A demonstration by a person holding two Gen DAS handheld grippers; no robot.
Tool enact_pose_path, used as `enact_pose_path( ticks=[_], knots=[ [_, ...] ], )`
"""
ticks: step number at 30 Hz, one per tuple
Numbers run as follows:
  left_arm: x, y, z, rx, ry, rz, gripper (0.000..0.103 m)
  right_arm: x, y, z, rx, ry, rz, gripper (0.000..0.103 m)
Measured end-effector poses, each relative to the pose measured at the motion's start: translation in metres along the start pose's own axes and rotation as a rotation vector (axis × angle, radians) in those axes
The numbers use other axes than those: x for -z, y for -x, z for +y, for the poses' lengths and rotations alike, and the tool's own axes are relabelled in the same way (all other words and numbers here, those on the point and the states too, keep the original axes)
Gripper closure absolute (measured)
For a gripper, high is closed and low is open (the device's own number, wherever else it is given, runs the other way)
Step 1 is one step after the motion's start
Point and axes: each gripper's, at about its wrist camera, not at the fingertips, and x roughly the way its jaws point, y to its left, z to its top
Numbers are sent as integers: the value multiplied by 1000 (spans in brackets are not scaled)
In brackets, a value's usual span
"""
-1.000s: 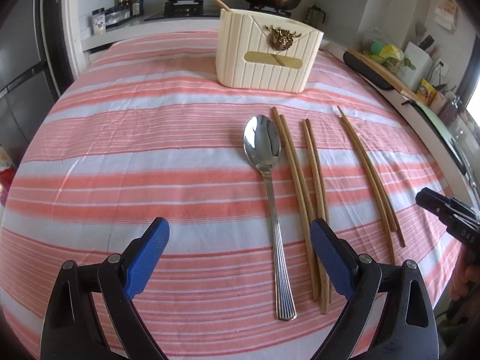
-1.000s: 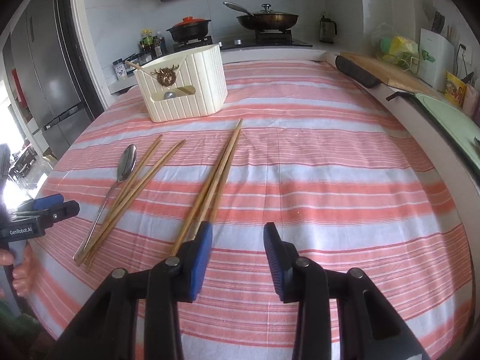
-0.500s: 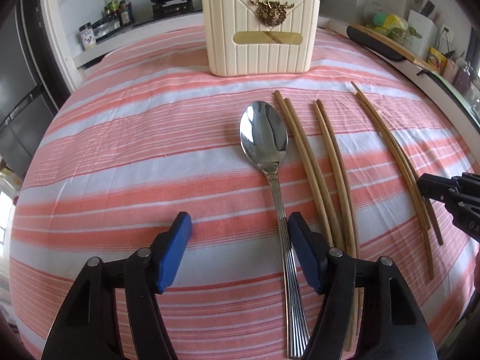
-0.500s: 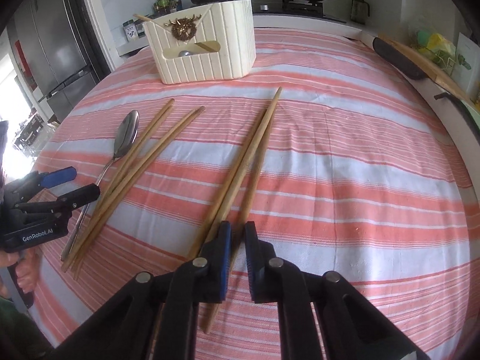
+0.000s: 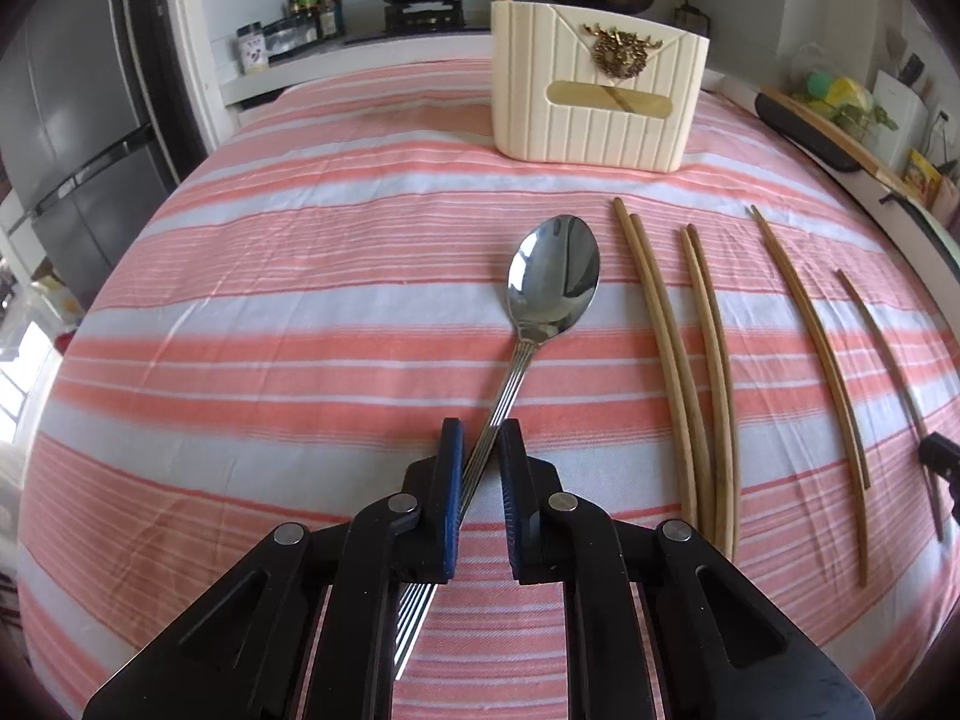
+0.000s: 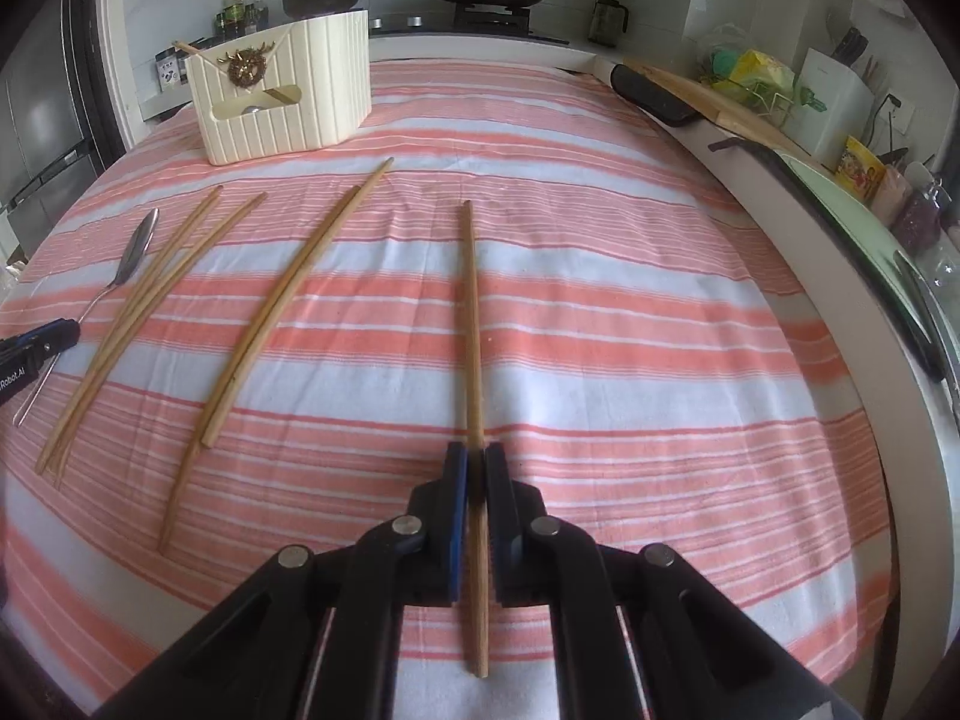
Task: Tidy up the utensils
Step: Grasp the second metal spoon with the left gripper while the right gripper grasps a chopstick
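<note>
Spoon (image 5: 555, 282) lies on the pink-and-white striped cloth (image 5: 300, 300), bowl toward the cream ribbed holder (image 5: 597, 90), kitchen stove behind. It's shiny steel with a ridged handle, and the left gripper (image 5: 480, 444) has just closed, pinching that handle. Right of the spoon lie wooden chopsticks (image 5: 690, 360). Farthest out, the right gripper (image 6: 474, 462), angled down, clamps one chopstick (image 6: 471, 312) near its lower end.

Your steel spoon (image 5: 555, 282) lies bowl-up, handle slanting toward you. Beside it rest two chopstick pairs (image 5: 690, 360), then one loose chopstick (image 6: 471, 324); the cream ribbed holder (image 5: 597, 90) stands upright behind.
</note>
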Motion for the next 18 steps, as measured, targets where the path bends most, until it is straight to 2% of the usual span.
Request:
enact_pose_path(
  ticks=[5,8,10,12,14,16,18],
  knots=[
    [17,13,25,-5,57,6,92,11,11,-1,9,12,6,97],
    [17,15,29,45,27,22,86,13,13,1,4,15,7,96],
    [13,14,30,90,-9,35,56,12,13,2,-6,12,7,95],
    [7,15,31,122,-42,36,41,11,12,2,-23,8,9,90],
    [1,13,30,135,-85,46,36,9,11,1,-45,1,12,77],
    [-2,9,28,144,-126,61,31,7,12,0,-71,-2,18,72],
    [-3,6,26,157,-152,72,28,6,11,0,-100,1,32,72]
  ],
)
